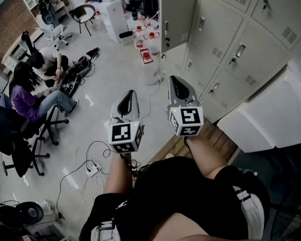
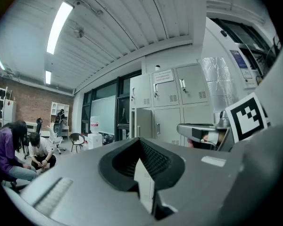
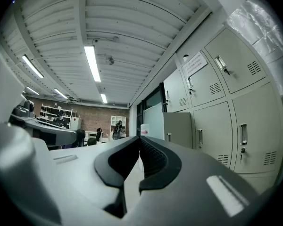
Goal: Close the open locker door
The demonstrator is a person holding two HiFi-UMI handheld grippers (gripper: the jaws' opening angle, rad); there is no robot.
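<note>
Nearest the head camera are the person's dark shirt [image 1: 190, 195] and bare forearms. Beyond them the left gripper [image 1: 130, 94] and the right gripper [image 1: 174, 80] are held side by side above the floor [image 1: 115, 69]. Each gripper has its jaws pressed together with nothing between them, as both gripper views confirm. The open locker door [image 1: 178, 21] stands out from the bank of lockers [image 1: 241, 39], ahead and to the right, well apart from either gripper. The step in hand appears to be the approach, since nothing yet touches the door. The next move probably calls for walking closer, setting a closed gripper against the door's outer face near its free edge, and pushing until it sits flush with its neighbours. Only the head view shows both grippers together, the cables [image 1: 90, 159] and the seated people [image 1: 30, 94] on the floor. The left gripper view alone shows the right gripper's marker cube [image 2: 247, 117] from the side. The right gripper view shows the door [image 3: 179, 128] level and edge-on beside the shut lockers, plus the ceiling lights [image 3: 92, 62], which the head view misses.
</note>
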